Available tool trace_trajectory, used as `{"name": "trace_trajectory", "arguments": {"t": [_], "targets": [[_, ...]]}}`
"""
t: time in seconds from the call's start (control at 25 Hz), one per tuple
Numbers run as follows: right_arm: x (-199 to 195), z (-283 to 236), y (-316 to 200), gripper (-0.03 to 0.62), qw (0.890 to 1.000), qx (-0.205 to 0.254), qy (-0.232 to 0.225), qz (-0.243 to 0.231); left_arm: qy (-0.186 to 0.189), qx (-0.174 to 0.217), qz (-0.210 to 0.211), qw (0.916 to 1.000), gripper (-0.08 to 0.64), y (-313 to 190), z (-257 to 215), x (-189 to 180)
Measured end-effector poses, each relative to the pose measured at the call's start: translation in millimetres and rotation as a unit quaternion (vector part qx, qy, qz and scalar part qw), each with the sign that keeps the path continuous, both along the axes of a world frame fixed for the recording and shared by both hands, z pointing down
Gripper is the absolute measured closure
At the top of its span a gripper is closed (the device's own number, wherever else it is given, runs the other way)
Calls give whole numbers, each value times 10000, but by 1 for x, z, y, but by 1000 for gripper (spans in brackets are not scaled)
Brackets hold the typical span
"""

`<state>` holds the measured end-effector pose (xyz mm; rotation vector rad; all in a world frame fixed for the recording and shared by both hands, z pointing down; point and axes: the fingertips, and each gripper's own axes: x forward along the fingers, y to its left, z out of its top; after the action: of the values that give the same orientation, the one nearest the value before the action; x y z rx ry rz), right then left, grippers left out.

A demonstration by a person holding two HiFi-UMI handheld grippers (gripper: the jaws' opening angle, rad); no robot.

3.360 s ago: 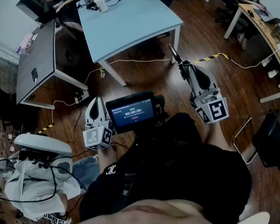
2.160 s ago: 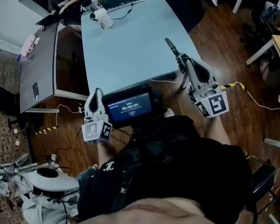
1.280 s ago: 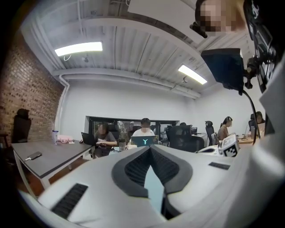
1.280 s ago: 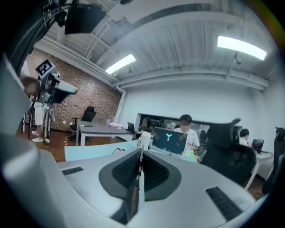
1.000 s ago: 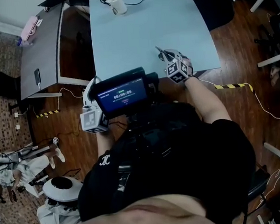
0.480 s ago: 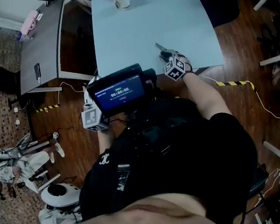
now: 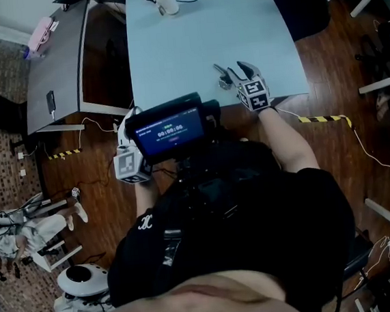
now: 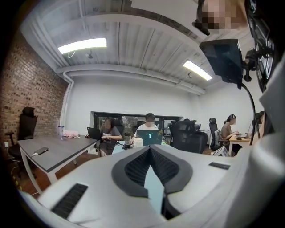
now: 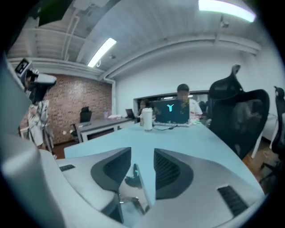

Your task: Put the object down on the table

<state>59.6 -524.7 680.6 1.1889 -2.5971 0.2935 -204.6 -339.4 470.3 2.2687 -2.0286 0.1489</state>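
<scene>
The right gripper (image 9: 142,153) had its jaws spread apart, a clear gap showing between the two dark ribbed pads. In that gap was the metal object (image 9: 133,180), thin and shiny, down on the pale blue desk (image 9: 187,138) and nearer the left-hand pad than the other. Whether it touched that pad could not be told. Its near end was cut off behind the gripper's own body, and its kind was hard to make out.

From the head view the right gripper (image 7: 232,69) reached over the desk (image 7: 190,36) close to the near edge, its two jaws forked apart and its marker cube (image 7: 254,95) towards the person. The metal object (image 7: 225,82) lay as a small glinting shape beside the left-hand jaw, too small to read further.

The left gripper (image 8: 150,149) had its jaws together at the tips, with nothing between them; only a sliver of the blue desk showed through the slot lower down. In the head view the left gripper (image 7: 133,115) was held off the desk's near edge, over the wooden floor (image 7: 324,71), and was partly hidden behind a small lit screen (image 7: 170,130) mounted in front of the person.

At the far end of the desk stood a white cup (image 9: 146,118) and an open laptop (image 9: 171,112).
</scene>
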Motion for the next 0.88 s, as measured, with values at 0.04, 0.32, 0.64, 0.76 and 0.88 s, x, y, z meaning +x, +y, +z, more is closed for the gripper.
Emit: {"name": "trace_trajectory", "arguments": {"t": [0.04,0.32,0.64,0.76,0.88], "targets": [[13,-15,-5,476,9993,57,-223,288,6,-6,18,10000,555,-2,0,0],[61,-124,-8,612,9846,1167,-614,1150,81,50,262,9996,555,-18,3,6],[58,-267,97,612,9417,3095,-1129,685,114,180,526,9984,555,-33,-7,15],[61,-276,113,612,9400,3163,-1056,728,160,212,529,9982,555,-38,-10,12],[76,-278,119,612,9428,3079,-996,801,119,232,570,9980,555,-38,-15,23]]}}
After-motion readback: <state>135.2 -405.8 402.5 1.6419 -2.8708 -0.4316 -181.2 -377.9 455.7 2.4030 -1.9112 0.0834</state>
